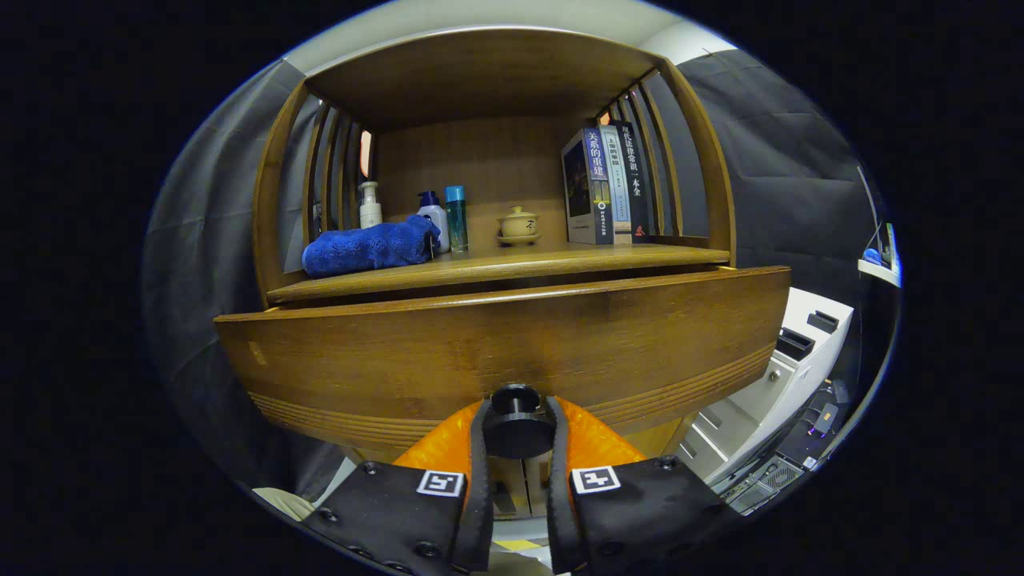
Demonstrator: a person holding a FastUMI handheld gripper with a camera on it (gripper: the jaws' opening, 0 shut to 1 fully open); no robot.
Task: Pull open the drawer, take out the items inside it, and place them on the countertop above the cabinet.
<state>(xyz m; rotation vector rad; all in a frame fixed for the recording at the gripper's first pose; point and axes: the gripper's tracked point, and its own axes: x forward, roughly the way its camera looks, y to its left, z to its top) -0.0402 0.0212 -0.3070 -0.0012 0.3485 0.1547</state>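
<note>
Claw clamped on the drawer knob, bottom centre of frame. Drawer front stands slightly out from the cabinet; interior not visible. Items unretrieved; surface above awaits them.

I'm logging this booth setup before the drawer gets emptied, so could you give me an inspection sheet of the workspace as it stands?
Surface: wooden countertop above the drawer, partly occupied.
Job's things: drawer front pulled slightly out from the cabinet; its contents hidden; round black knob at its lower middle.
Clutter: blue towel, pump bottle, two more bottles, lidded cup on a saucer, upright books.
Grippers: hand-held gripper with both fingers pressed on the knob.
Cables: a few near the dark equipment on the floor.
Surroundings: white cabinet beside the drawer, black cloth wall.
</note>
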